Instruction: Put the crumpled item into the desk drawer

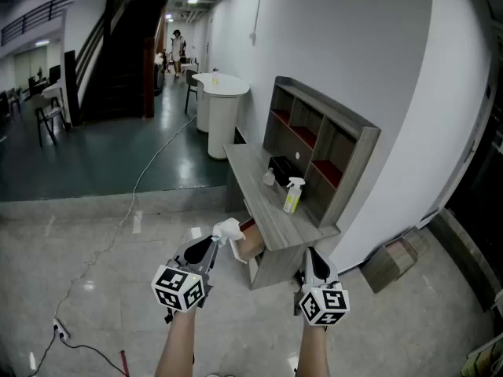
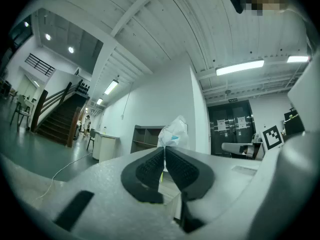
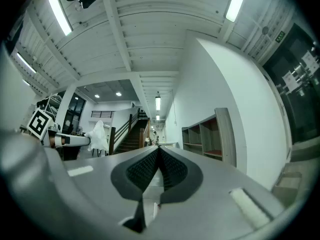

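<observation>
My left gripper is shut on a crumpled white item, held in the air just left of the desk's open drawer. In the left gripper view the crumpled item sticks up from between the closed pads. My right gripper hangs over the near end of the grey desk, shut with nothing in it; its tips meet. From the right gripper view the crumpled item shows at the left, at the other gripper's tip.
On the desk stand a yellow spray bottle, a small clear bottle and a black box, in front of a wooden shelf unit. A cardboard box lies on the floor at the right. A white counter stands beyond; cables cross the floor.
</observation>
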Available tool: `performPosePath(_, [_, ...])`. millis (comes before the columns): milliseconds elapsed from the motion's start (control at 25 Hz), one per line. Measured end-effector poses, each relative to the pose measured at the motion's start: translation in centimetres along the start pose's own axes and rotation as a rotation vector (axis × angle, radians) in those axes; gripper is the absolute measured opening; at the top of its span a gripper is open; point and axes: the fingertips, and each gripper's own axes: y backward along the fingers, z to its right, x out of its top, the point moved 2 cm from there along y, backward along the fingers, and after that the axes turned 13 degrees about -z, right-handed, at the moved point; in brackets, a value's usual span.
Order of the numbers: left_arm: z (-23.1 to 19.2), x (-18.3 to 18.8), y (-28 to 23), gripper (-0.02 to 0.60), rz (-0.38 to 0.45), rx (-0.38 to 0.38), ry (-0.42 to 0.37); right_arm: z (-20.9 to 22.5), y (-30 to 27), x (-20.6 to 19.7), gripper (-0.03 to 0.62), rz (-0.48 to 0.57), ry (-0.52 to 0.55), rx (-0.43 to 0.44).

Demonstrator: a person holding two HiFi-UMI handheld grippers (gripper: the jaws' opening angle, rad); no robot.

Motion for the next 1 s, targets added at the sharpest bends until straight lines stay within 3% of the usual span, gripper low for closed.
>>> performPosePath(600, [-1.4, -0.8, -0.1, 0.017, -0.019, 0.009, 0.016, -0.4, -1.1, -0.1, 0.011, 0.003, -0.014, 0.002])
performPosePath(1000, [-4.5, -1.9, 0.6, 0.017, -0.011, -0.008, 0.041, -2.7, -2.1, -0.8, 0.012, 0.002, 0.001, -0.028])
